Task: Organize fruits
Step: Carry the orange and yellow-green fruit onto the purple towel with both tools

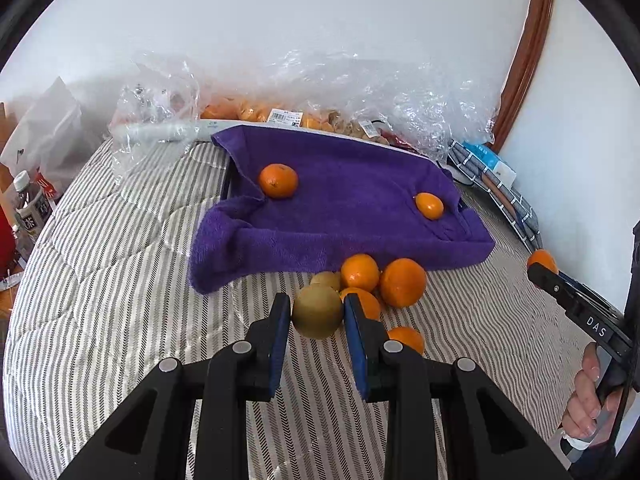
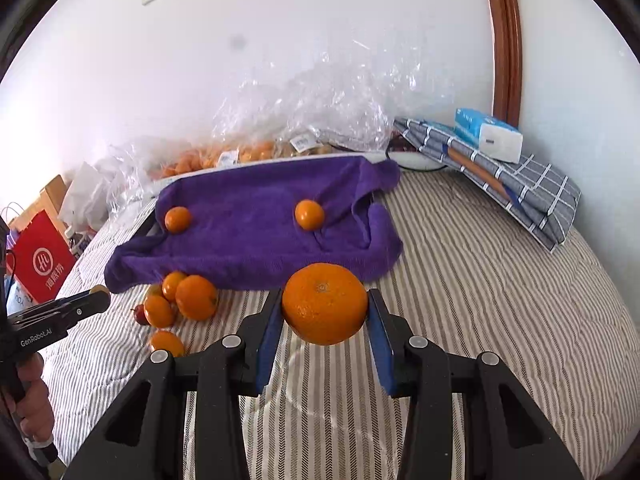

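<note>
My left gripper (image 1: 317, 312) is shut on a brownish-green round fruit (image 1: 317, 316) just above the striped bed. My right gripper (image 2: 325, 312) is shut on a large orange (image 2: 325, 304) and holds it above the bed in front of the purple towel (image 2: 260, 236). Two small oranges (image 1: 278, 181) (image 1: 429, 205) lie on the purple towel (image 1: 344, 208). A cluster of oranges (image 1: 402, 282) and another brownish fruit (image 1: 326, 280) lies on the bed at the towel's front edge. In the right wrist view this cluster (image 2: 196, 297) sits left of my gripper, with a small red fruit (image 2: 140, 314).
Clear plastic bags of fruit (image 1: 304, 104) lie against the wall behind the towel. A folded checked cloth with a tissue pack (image 2: 488, 136) lies at the back right. A red paper bag (image 2: 40, 260) and bottles (image 1: 30, 204) stand left of the bed.
</note>
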Action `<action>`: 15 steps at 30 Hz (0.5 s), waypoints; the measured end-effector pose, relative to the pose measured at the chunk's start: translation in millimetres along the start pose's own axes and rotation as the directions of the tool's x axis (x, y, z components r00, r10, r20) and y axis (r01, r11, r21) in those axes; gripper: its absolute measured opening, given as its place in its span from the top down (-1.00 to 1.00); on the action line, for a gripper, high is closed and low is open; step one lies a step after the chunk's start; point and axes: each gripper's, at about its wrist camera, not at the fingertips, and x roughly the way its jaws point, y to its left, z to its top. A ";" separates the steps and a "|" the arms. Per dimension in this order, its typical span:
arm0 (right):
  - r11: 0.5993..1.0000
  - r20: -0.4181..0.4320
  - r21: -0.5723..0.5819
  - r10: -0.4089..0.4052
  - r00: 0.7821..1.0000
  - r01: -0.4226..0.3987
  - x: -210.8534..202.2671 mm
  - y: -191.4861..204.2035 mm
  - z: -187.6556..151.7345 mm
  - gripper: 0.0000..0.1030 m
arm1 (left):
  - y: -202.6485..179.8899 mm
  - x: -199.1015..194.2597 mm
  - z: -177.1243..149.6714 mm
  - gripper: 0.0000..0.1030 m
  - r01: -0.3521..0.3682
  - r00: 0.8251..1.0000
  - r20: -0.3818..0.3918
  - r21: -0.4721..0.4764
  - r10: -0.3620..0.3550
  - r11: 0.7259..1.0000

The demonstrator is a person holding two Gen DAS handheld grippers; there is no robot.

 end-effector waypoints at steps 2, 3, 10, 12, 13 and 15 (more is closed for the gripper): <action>1.000 0.010 -0.002 -0.004 1.000 0.004 -2.5 1.3 4.6 0.21 | 3.0 -5.3 4.4 0.49 -0.012 1.000 0.017 -0.007 0.012 1.000; 1.000 0.014 -0.002 -0.004 1.000 0.004 -3.8 1.7 6.0 0.21 | 4.5 -7.8 6.1 0.49 -0.015 1.000 0.021 -0.012 0.015 1.000; 1.000 0.031 0.002 -0.015 0.999 0.015 -11.2 3.3 17.6 0.21 | 10.8 -17.6 24.8 0.49 -0.026 0.998 0.053 -0.038 0.028 0.999; 1.000 0.036 0.002 -0.018 0.999 0.018 -12.3 3.6 20.7 0.21 | 9.8 -18.2 29.6 0.49 -0.032 0.998 0.061 -0.034 0.034 0.999; 1.000 0.038 0.003 -0.017 0.999 0.017 -12.0 3.6 21.9 0.21 | 9.7 -18.6 32.1 0.49 -0.036 0.997 0.068 -0.030 0.038 0.999; 1.000 0.044 0.004 -0.016 0.999 0.016 -10.6 3.8 24.3 0.21 | 9.3 -18.7 35.5 0.49 -0.042 0.996 0.082 -0.026 0.044 0.999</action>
